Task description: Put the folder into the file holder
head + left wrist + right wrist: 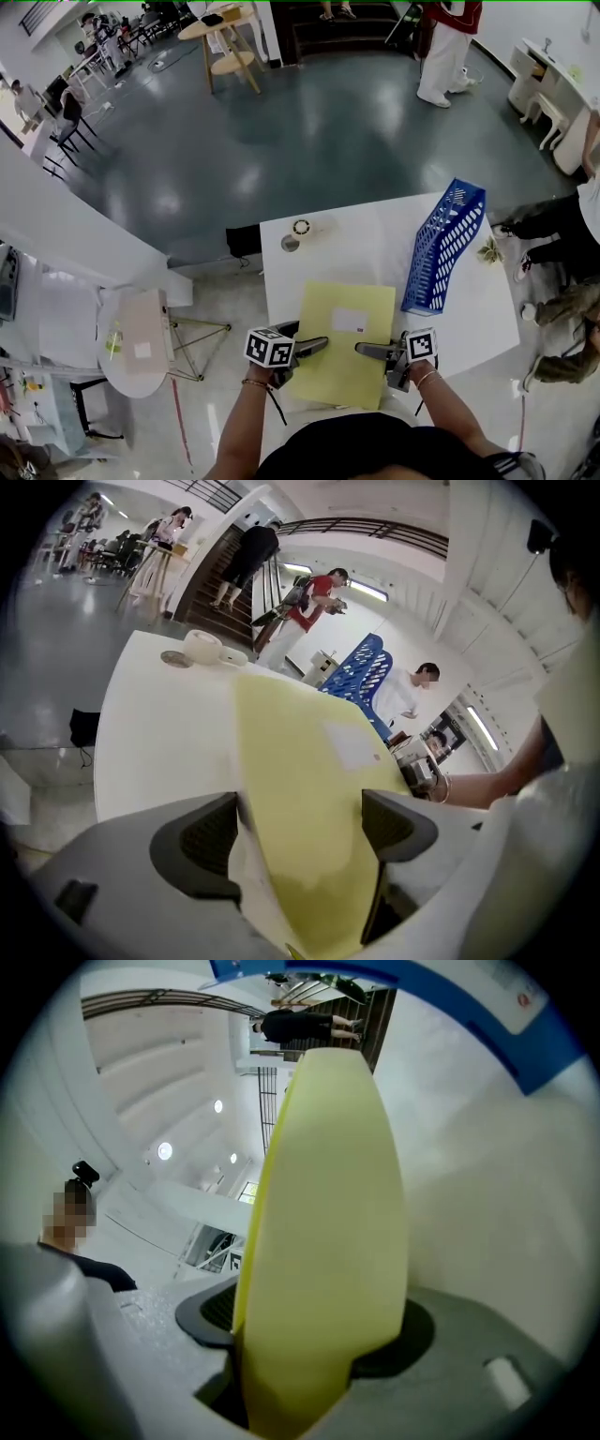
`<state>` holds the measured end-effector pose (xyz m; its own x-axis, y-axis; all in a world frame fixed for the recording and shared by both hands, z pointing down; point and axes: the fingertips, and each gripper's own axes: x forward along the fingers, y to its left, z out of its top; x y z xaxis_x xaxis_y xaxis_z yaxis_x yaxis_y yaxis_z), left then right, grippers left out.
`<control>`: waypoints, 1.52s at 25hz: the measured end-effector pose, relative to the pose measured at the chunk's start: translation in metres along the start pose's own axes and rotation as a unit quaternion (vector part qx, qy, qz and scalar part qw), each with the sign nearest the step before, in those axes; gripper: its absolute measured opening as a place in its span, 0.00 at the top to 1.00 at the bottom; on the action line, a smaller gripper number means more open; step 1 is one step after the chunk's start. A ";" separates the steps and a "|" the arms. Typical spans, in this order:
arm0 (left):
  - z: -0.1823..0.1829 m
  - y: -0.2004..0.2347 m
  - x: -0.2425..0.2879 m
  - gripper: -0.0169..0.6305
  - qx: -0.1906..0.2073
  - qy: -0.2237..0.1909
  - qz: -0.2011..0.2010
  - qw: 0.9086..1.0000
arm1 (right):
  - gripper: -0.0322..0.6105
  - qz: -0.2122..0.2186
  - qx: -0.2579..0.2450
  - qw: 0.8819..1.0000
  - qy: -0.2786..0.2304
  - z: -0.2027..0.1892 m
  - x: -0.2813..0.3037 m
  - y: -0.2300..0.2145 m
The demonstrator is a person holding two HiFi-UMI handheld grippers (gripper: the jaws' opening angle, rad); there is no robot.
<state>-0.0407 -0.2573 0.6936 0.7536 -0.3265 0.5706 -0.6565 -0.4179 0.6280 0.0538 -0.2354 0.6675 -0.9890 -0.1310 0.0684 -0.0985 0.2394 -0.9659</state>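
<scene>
A yellow folder [342, 342] with a white label lies on the white table [375, 234], near its front edge. My left gripper [319, 345] reaches over the folder's left edge, and in the left gripper view the folder [309, 789] runs between the spread jaws of the left gripper [300, 836]. My right gripper [364, 350] is at the right edge. There the bowed folder [328, 1222] fills the gap of the right gripper [319, 1321], and no clear pinch shows. The blue mesh file holder [445, 246] stands to the right behind the folder, also visible as the file holder [361, 672].
A roll of tape [301, 228] and a small round disc [290, 244] sit at the table's far left corner. People sit close by the table's right side [562, 234]. A small round side table [141, 337] stands to the left on the floor.
</scene>
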 end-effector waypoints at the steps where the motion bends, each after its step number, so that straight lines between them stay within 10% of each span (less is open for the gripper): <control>1: 0.001 -0.001 0.000 0.34 0.002 -0.004 0.001 1.000 | 0.47 -0.004 -0.003 1.000 -0.001 0.000 -0.002 -0.003; 14: 0.060 -0.055 -0.034 0.35 0.129 -0.121 -0.021 0.984 | 0.68 -0.084 -0.169 0.981 -0.048 0.028 -0.026 0.056; 20: 0.097 -0.098 -0.067 0.45 0.163 -0.227 -0.087 0.956 | 0.68 -0.110 -0.252 0.955 -0.107 0.050 -0.065 0.126; 24: 0.118 -0.112 -0.085 0.67 0.161 -0.293 -0.107 0.936 | 0.68 -0.147 -0.288 0.930 -0.174 0.068 -0.109 0.168; 28: 0.124 -0.112 -0.080 0.97 0.180 -0.295 -0.065 0.936 | 0.68 -0.205 -0.319 0.895 -0.237 0.086 -0.157 0.193; 38: 0.125 -0.137 -0.065 0.98 0.203 -0.290 -0.098 0.930 | 0.69 -0.322 -0.349 0.795 -0.377 0.113 -0.254 0.258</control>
<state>0.0050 -0.2846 0.5043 0.8260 -0.5636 0.0107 -0.5266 -0.7647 0.3714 0.2918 -0.2490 0.3731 -0.3877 -0.9191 0.0699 -0.8553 0.3304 -0.3991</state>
